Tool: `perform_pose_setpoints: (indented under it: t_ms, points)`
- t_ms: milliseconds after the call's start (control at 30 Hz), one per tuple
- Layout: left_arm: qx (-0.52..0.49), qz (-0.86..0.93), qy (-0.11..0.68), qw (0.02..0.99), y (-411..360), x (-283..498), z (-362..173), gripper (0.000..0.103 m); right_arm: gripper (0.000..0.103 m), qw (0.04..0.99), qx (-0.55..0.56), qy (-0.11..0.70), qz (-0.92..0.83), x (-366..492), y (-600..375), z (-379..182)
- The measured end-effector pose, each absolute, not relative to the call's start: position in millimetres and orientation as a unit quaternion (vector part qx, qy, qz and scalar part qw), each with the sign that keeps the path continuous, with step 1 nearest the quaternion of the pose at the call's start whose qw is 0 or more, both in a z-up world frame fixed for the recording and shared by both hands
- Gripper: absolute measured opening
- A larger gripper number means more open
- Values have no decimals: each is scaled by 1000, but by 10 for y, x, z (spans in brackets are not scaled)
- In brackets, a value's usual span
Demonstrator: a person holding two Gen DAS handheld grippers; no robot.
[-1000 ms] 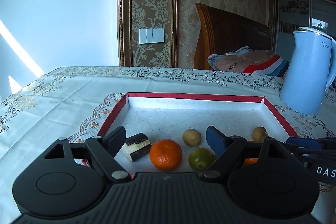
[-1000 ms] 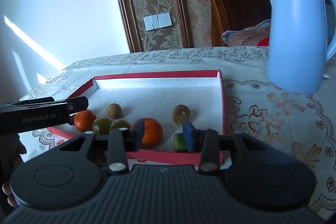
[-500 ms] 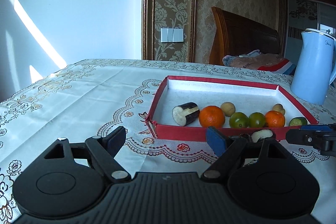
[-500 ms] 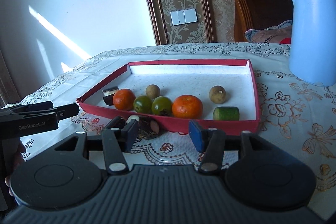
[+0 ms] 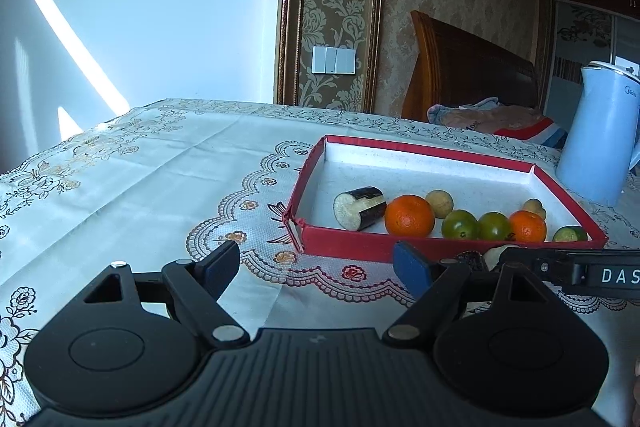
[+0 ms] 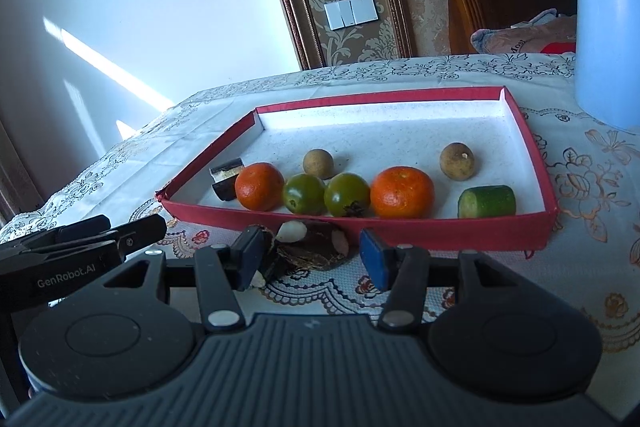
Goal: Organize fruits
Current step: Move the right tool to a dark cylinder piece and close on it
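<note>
1. The step in hand is judged to be a pick-up: a dark brown item [image 6: 310, 247] with pale patches, whose kind cannot be told, is left on the worktop [image 5: 160, 179] just outside the near wall of the red tray [image 6: 420, 233].
2. The left claw [image 5: 316, 265] is held released and empty over bare cloth, well to the left of the tray.
3. The right claw [image 6: 314, 255] is set around the dark item with its jaws parted; the left pad is close against it, a gap is seen at the right pad, and no grip is made.
4. The next move is judged to call for the right jaws to be clenched on the item, which must then be lifted over the near wall and set in the free far part of the tray.
5. Inside the tray, from left to right, are counted: one cut eggplant piece [image 6: 226, 179], two oranges [image 6: 259, 186] [image 6: 402, 192], two green tomatoes [image 6: 304, 193] [image 6: 346, 193], two small brown round fruits [image 6: 318, 163] [image 6: 457, 161] farther back, and one cucumber piece [image 6: 486, 201].
6. One pale blue kettle [image 6: 604, 19] is stood at the far right, outside the tray.
</note>
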State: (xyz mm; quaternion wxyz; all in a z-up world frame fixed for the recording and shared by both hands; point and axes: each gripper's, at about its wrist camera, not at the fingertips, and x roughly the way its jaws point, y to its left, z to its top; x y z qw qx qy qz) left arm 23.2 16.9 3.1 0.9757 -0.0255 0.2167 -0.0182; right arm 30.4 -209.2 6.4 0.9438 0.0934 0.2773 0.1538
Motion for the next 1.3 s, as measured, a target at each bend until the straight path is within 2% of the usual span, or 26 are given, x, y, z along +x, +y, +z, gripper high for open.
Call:
perform_pose_setpoints:
  t_ms: [533, 600, 933, 1300]
  points:
    - [-32, -18, 221, 975, 200, 243, 25, 84, 51, 941, 85, 298, 137, 435, -2012, -64]
    - [-32, -18, 223, 974, 201, 250, 23, 84, 41, 941, 83, 294, 145, 419, -2004, -56]
    - [-16, -25, 219, 975, 148, 234, 37, 84, 41, 947, 76, 278, 145, 266, -2085, 66]
    - [14, -68, 236, 969, -242, 239, 57, 84, 41, 952, 56, 271, 127, -8, -2371, 63]
